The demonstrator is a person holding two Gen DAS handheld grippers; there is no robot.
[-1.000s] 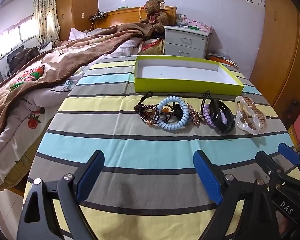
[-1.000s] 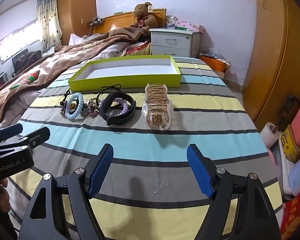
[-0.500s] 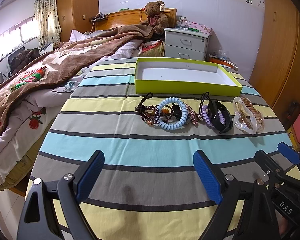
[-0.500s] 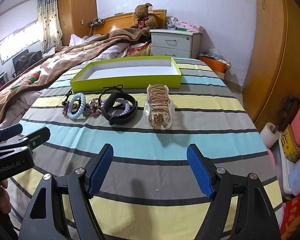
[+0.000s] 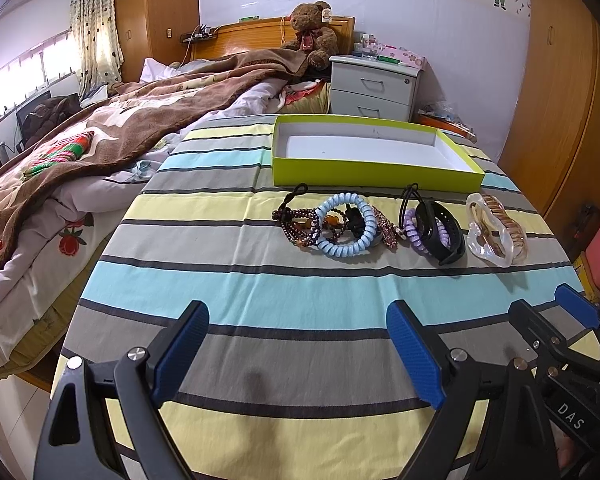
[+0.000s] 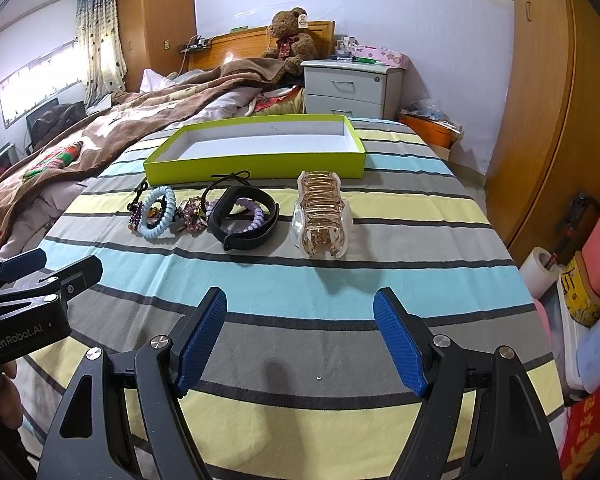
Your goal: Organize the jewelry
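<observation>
On a striped tablecloth, a row of jewelry lies in front of an empty lime-green box (image 5: 372, 172) (image 6: 256, 170). From left: dark beaded bracelets (image 5: 296, 228), a light-blue coil hair tie (image 5: 346, 224) (image 6: 158, 212), a purple coil tie (image 5: 414, 228) under a black wristband (image 5: 440, 232) (image 6: 244, 220), and a clear, gold hair claw (image 5: 494, 230) (image 6: 322, 216). My left gripper (image 5: 298, 350) is open, well short of the row. My right gripper (image 6: 300, 340) is open too, short of the hair claw. Nothing is between either pair of fingers.
A bed with a brown blanket (image 5: 112, 120) lies to the left, a white nightstand (image 5: 374, 88) and teddy bear (image 5: 310, 36) behind. Wooden wardrobes (image 6: 540, 100) stand on the right. A pink bin, tape roll and boxes (image 6: 580, 280) crowd the table's right side.
Both views have shifted slightly, with the jewelry row sitting a little differently in frame. Both grippers stay open and nothing on the table has moved.
</observation>
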